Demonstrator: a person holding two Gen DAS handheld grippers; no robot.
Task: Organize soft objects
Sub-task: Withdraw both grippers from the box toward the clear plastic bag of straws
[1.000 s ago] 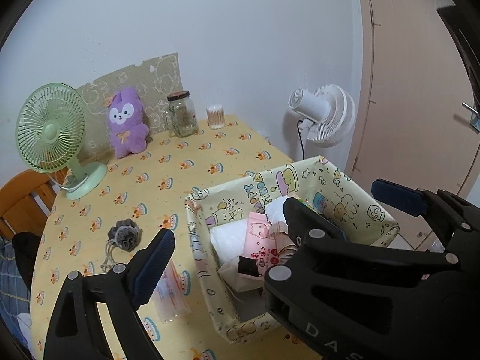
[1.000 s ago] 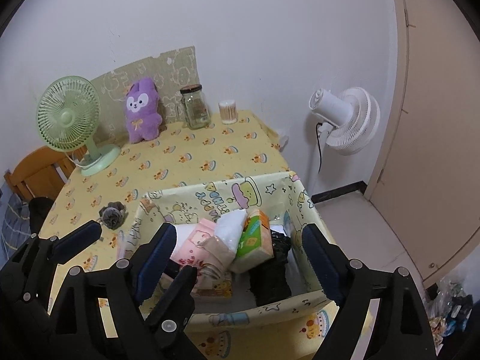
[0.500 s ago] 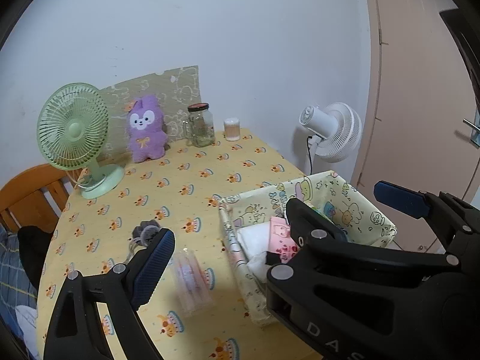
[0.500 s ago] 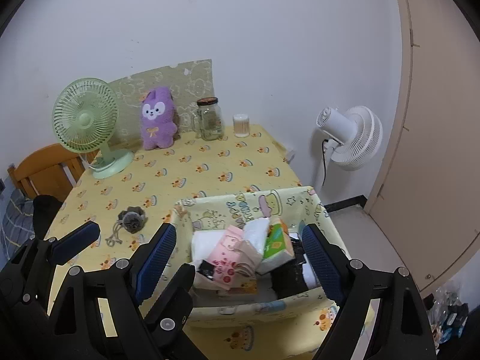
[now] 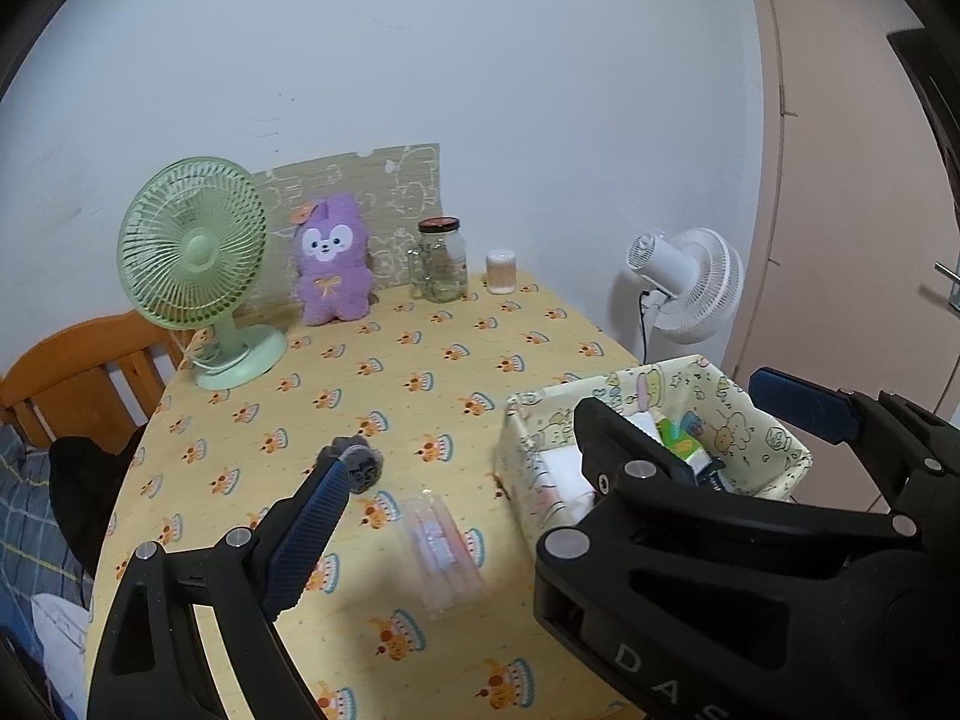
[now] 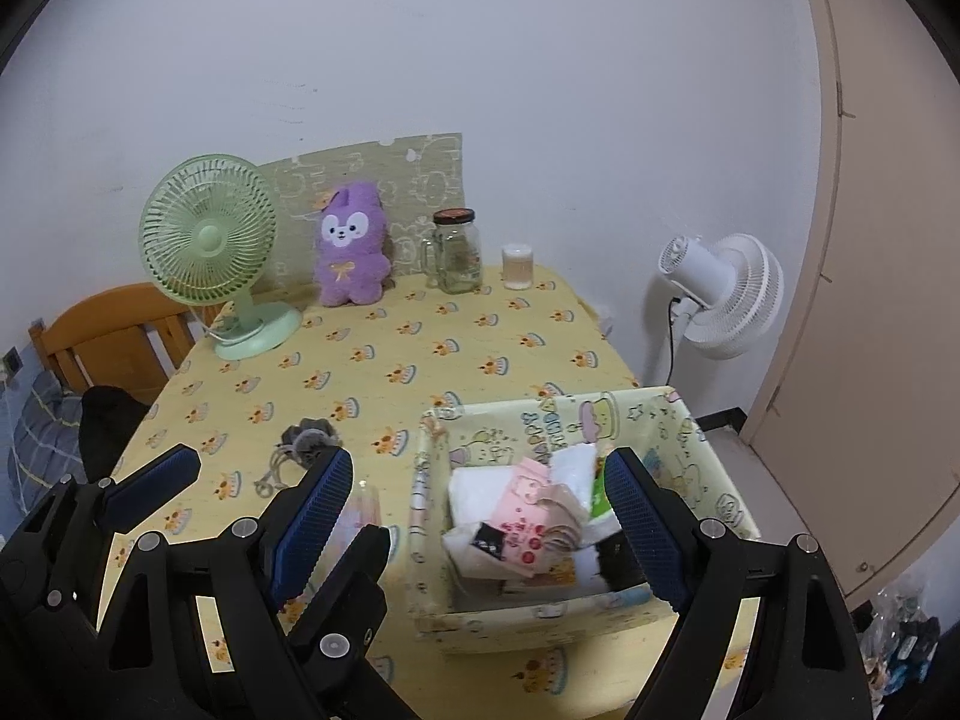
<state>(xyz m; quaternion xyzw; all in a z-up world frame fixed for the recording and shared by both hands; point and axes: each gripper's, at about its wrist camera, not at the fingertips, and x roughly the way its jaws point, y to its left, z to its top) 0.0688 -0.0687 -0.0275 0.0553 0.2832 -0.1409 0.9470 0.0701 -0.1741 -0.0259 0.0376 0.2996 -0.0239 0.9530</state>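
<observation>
A yellow cartoon-print fabric box (image 6: 708,474) stands at the table's near right, also in the left wrist view (image 5: 774,456). It holds white and pink tissue packs (image 6: 516,516), a green pack and something black. A grey fuzzy pouch (image 6: 309,438) with a cord lies left of it, also in the left wrist view (image 5: 360,462). A purple plush bunny (image 6: 351,246) sits at the back, also in the left wrist view (image 5: 333,267). My left gripper (image 5: 552,456) is open and empty above the near table. My right gripper (image 6: 474,516) is open and empty over the box.
A clear plastic packet (image 5: 444,552) lies between pouch and box. A green desk fan (image 6: 210,246), a glass jar (image 6: 456,252) and a small cotton-swab cup (image 6: 517,267) stand at the back. A white floor fan (image 6: 720,294) stands right of the table, a wooden chair (image 6: 114,330) left.
Both grippers have pulled back and up from the box, so more of the table shows. The box and pouch look smaller and farther away. Both stay open.
</observation>
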